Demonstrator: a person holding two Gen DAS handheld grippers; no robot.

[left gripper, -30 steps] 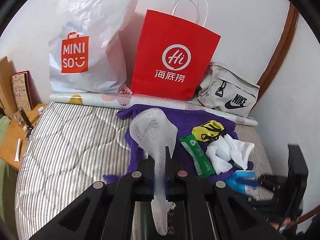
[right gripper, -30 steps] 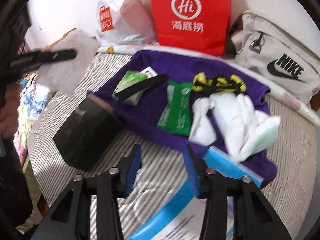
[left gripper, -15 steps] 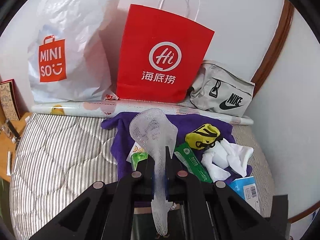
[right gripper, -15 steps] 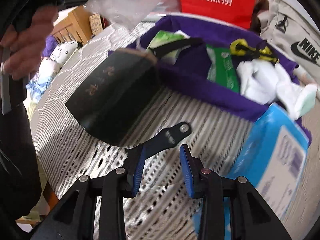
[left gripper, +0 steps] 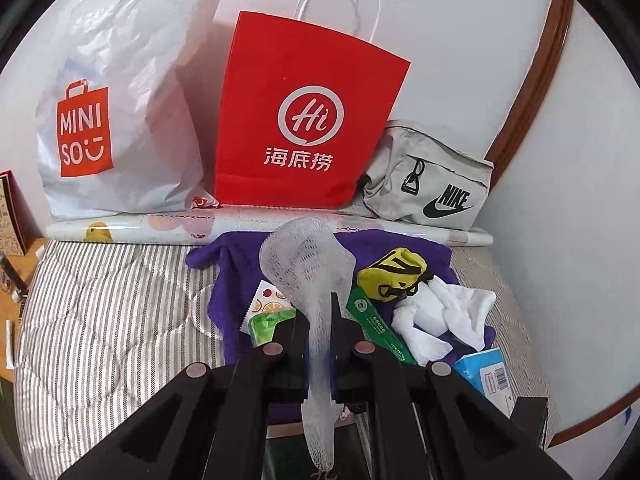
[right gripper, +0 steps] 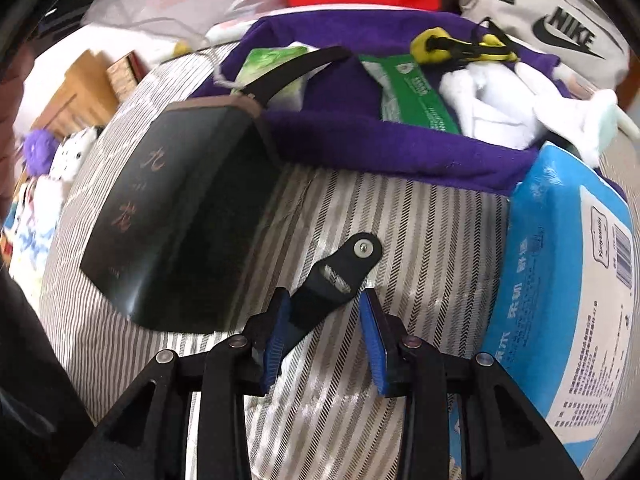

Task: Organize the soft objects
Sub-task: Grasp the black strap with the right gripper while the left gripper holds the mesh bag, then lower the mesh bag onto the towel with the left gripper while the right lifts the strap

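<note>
The white foam net sleeve point(left gripper: 306, 264) is kept clamped in the left gripper point(left gripper: 320, 346), whose jaws are fully closed on its narrow lower part, so that the flared mesh top is raised over the purple cloth point(left gripper: 240, 256) on the striped mattress point(left gripper: 112, 312). Over the last second this view has been swung slightly, but the sleeve itself is not seen to be shifted in the grip

The right gripper point(right gripper: 324, 326) has been brought down and rolled towards the mattress, and its jaws are now being opened to a moderate gap. A black strap tab point(right gripper: 340, 272) with a rivet is framed between the blue pads, just beside the left pad, yet it is not pressed by them. The black box point(right gripper: 176, 224) is lain just to the left, and the blue tissue pack point(right gripper: 560, 280) to the right

From this it is judged that the tab is being lined up for a pick, while the sleeve is held ready to be stowed
</note>
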